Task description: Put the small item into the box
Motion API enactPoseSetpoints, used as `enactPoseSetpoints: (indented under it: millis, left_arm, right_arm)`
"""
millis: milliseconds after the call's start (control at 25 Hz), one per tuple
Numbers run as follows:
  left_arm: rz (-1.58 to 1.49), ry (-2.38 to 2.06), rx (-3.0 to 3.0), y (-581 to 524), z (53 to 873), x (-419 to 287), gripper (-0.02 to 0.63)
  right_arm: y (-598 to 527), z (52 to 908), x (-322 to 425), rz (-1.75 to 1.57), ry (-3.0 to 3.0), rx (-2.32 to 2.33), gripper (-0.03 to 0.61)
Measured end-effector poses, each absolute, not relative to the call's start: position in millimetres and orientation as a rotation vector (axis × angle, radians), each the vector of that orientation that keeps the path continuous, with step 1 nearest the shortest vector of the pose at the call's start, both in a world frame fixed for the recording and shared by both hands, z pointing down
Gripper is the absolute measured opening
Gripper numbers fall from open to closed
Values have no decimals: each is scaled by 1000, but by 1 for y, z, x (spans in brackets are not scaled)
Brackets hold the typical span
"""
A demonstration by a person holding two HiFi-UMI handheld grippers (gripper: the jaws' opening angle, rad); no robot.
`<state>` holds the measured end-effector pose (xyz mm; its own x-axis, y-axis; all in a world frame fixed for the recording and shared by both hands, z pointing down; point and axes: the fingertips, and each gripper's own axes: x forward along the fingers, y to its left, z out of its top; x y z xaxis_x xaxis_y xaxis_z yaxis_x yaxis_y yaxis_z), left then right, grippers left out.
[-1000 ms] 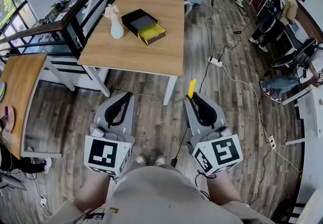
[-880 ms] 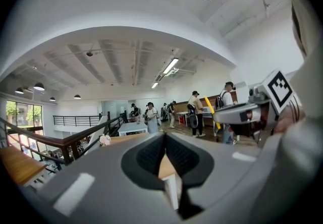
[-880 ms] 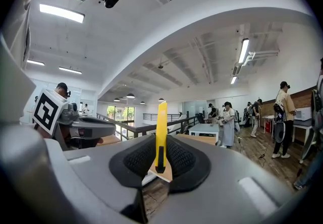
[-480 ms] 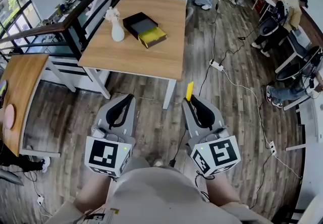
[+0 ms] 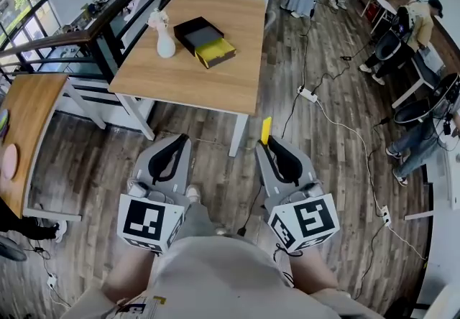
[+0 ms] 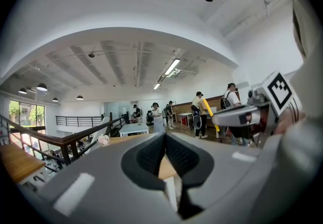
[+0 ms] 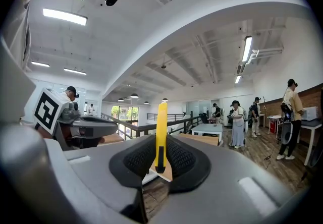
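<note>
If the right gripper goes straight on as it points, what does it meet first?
Probably the near edge of the light wooden table, touched first by the yellow stick in the right gripper; depth unclear.

The box (image 5: 198, 31) sits on the table (image 5: 194, 79), right of the vase (image 5: 165, 44).

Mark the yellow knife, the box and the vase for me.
yellow knife (image 7: 161, 127): right gripper view, body above the jaws.
box (image 5: 185, 26): head view, black rim.
vase (image 5: 165, 44): head view, white belly.

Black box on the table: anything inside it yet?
Only a bare grey floor shows inside the black box; its near wall hides a strip. The yellow item is in the right tool.
</note>
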<state>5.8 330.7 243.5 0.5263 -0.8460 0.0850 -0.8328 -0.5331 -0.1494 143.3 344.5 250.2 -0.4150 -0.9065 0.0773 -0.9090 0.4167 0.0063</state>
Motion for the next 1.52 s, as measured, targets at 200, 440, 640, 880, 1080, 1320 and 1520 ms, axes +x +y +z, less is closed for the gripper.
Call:
enactPoseSetpoints:
  millis: [200, 440, 640, 880, 1080, 1320, 1520]
  left_arm:
    - [-221, 1477, -2661, 320, 253, 4, 2]
    - [-216, 1460, -2666, 296, 266, 2, 2]
    - [-212, 1462, -2676, 265, 272, -7, 2]
    - [-228, 1463, -2691, 213, 278, -18, 2]
    - [-248, 1473, -2716, 159, 285, -30, 3]
    - [-242, 1467, -2726, 91, 283, -44, 2]
    - [-255, 1430, -2760, 33, 281, -54, 2]
  right_arm:
    - [332, 261, 143, 79, -2595, 1658, 63]
    - [312, 265, 137, 42, -2591, 1662, 63]
    - [283, 270, 130, 50, -2578, 1663, 63]
    - [232, 278, 119, 78, -2571, 1654, 63]
    - [179, 279, 110, 95, -2552, 1662, 63]
    - [114, 278, 95, 106, -2534, 1663, 64]
    - [58, 274, 81, 123, -2511, 1675, 63]
